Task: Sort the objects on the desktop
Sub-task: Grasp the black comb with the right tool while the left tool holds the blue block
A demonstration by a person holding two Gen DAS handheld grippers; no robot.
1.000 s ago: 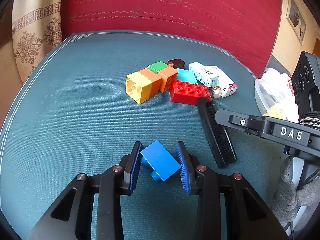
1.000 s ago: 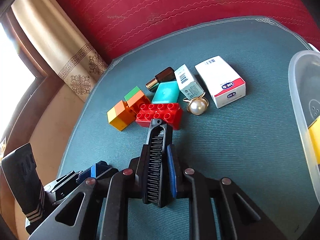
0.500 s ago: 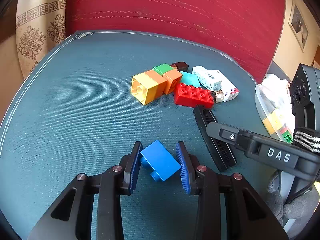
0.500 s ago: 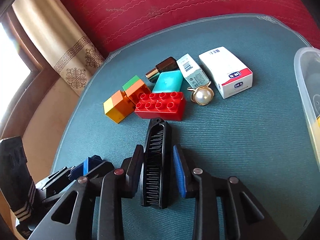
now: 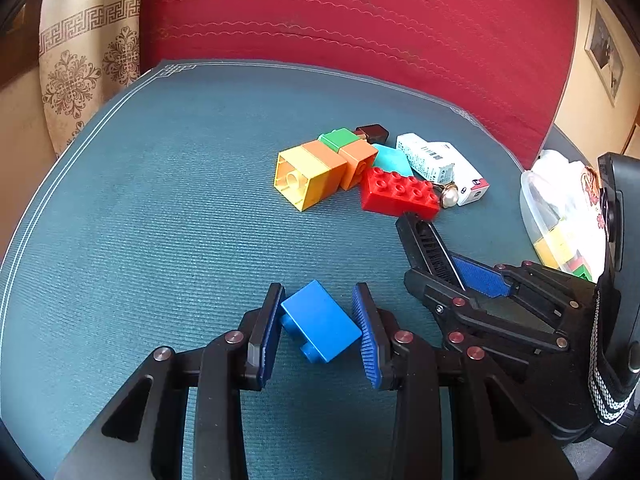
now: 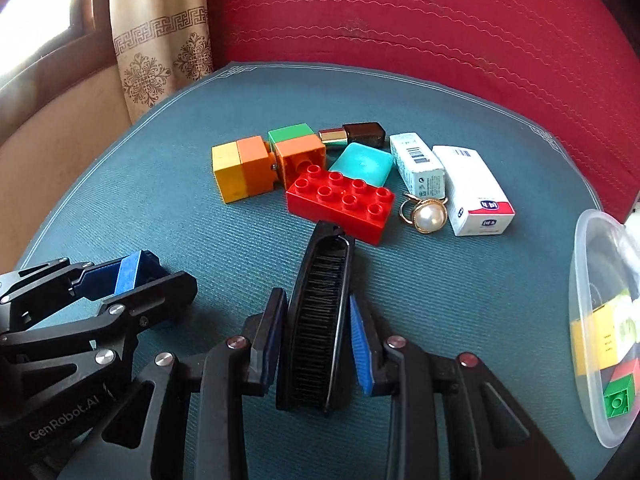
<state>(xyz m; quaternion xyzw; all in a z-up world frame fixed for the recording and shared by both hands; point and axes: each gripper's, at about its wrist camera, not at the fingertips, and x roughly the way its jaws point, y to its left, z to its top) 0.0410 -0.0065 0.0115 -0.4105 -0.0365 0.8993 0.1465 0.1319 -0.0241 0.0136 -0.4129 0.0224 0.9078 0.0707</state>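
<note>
A blue brick (image 5: 320, 322) sits tilted just above the teal mat, and my left gripper (image 5: 318, 300) is shut on it, both pads touching its sides. A black comb (image 6: 320, 280) lies flat on the mat with its tip by the red brick (image 6: 340, 204). My right gripper (image 6: 318, 300) straddles the comb with its jaws open, a thin gap on each side. In the left wrist view the right gripper (image 5: 452, 272) and the comb (image 5: 424, 240) are at the right. In the right wrist view the left gripper (image 6: 160, 276) is at the left.
Beyond the comb lie a yellow-orange brick (image 6: 240, 168), a green-orange brick (image 6: 296, 148), a teal case (image 6: 362, 164), a brown bottle (image 6: 356, 134), two white boxes (image 6: 418, 164), (image 6: 476, 192) and a pearl ring (image 6: 428, 216). A clear plastic container (image 6: 584, 280) with bricks stands at the right edge.
The right gripper's jaws parted from the comb, which now lies loose between them; that gripper rolled upright and shifted toward the left one. The left gripper kept still with the blue brick.
</note>
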